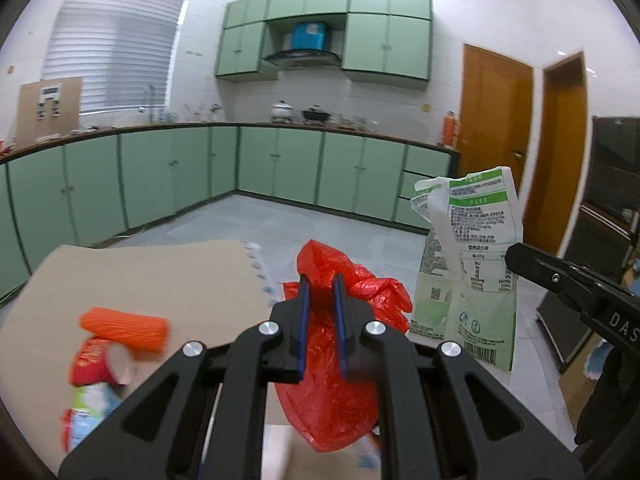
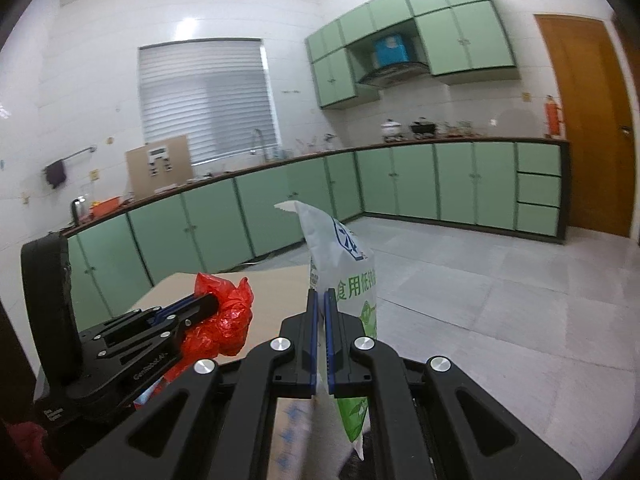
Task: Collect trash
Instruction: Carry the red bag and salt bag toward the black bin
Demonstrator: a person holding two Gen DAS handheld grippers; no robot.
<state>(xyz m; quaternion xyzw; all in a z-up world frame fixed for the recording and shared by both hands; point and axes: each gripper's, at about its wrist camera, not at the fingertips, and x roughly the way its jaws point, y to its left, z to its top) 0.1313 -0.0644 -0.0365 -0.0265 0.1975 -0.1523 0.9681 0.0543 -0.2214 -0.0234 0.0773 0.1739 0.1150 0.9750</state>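
Left wrist view has the left gripper (image 1: 321, 280) clenched on a crumpled red plastic bag (image 1: 332, 380), its blue-lined fingers (image 1: 303, 320) pressing the film from both sides while the bag's loose bulk hangs below them and bunches up behind; in the right wrist view the same gripper (image 2: 208, 300) comes in from the left with the red bag (image 2: 224, 312) puffing out past its tip. The right gripper (image 2: 320, 292) pinches an empty white-and-green food packet (image 2: 348, 276) between nearly closed blue pads, the packet standing upright above them and trailing below. Its front carries large green Chinese characters, partly readable as 食用低, under a blue emblem; its back, seen from the left wrist (image 1: 468, 264), shows green-headed panels of fine Chinese print, a nutrition table, a QR code and a barcode, too small to read. The right gripper's black body (image 1: 576, 292) bears the letters "DAS". Both items are held in the air over a tan cardboard sheet (image 1: 160, 280), where an orange ribbed cylinder (image 1: 124, 328), a red paper cup (image 1: 100, 362) lying on its side and a blurred red-and-green packet (image 1: 86, 412) lie near the left edge. Beyond are green kitchen cabinets (image 1: 280, 168) and a brown door (image 1: 496, 128)
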